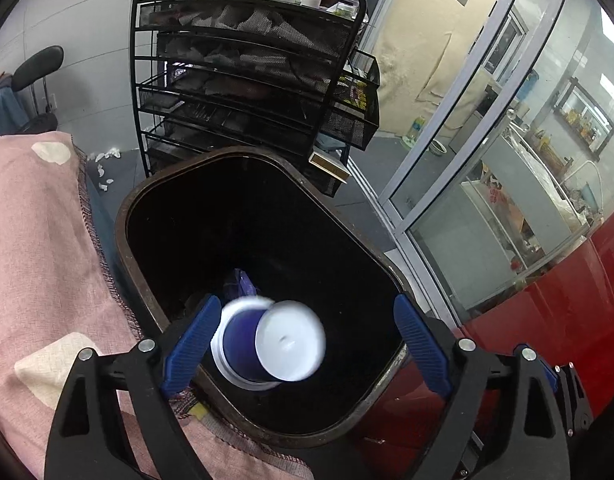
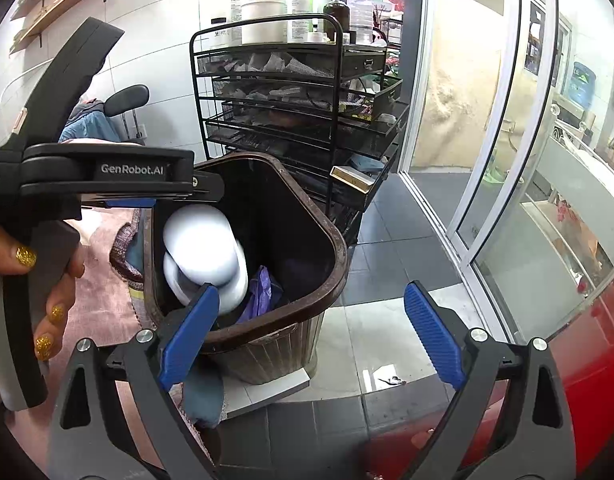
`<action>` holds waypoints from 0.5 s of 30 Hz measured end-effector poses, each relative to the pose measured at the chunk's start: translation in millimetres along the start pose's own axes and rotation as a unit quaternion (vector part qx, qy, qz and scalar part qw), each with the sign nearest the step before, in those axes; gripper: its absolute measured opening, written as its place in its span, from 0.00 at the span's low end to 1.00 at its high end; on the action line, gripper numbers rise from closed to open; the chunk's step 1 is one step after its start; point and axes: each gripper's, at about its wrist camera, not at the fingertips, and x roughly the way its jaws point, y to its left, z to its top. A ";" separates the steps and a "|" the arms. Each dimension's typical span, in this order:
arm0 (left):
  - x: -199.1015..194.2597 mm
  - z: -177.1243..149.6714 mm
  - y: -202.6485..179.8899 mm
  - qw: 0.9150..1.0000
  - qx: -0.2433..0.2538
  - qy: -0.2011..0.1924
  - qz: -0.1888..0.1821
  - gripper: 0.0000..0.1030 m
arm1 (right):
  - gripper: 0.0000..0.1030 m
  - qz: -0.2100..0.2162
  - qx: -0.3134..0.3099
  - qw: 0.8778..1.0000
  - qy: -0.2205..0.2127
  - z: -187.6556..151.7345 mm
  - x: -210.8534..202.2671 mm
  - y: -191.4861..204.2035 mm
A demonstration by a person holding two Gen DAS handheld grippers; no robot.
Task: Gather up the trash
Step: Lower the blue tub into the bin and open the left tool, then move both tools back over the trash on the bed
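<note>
Your left gripper (image 1: 307, 344) is spread wide over the bin (image 1: 155, 196). A blurred blue-and-white cup (image 1: 267, 344) sits lower centre, between its pads, gripped by neither. Your right gripper (image 2: 311, 332), lower frame, is released and empty beside the bin.

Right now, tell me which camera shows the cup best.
The left wrist view. There the cup shows its blue wall, white rim and white base, blurred, above the open bin between the left claw's spread pads. The right wrist view shows only a blurred white shape, partly hidden behind the right claw's blue pad.
</note>
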 end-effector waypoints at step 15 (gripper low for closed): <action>-81.4 -33.2 6.4 0.994 0.005 -0.102 0.050 0.93 | 0.90 0.009 -0.014 1.000 -0.003 3.5 0.6 16.4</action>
